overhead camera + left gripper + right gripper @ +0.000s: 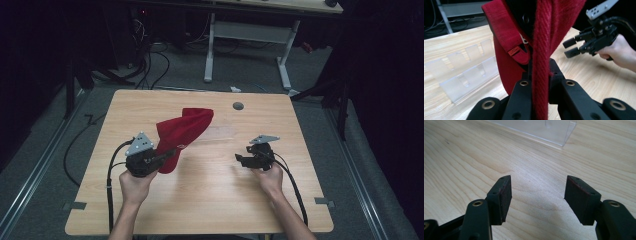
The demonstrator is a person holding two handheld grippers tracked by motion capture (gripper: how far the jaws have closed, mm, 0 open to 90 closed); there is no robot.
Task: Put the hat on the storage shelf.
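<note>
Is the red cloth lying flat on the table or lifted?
Lifted. The left gripper is shut on a thick edge of the red cloth, which hangs bunched from its jaws above the table.

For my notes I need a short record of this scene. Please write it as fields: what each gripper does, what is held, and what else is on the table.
left gripper: shut on the red cloth, lifted off the table
right gripper: open, nothing between the jaws, low over the bare wood
clear plastic tray: lies on the table, behind the cloth
</note>
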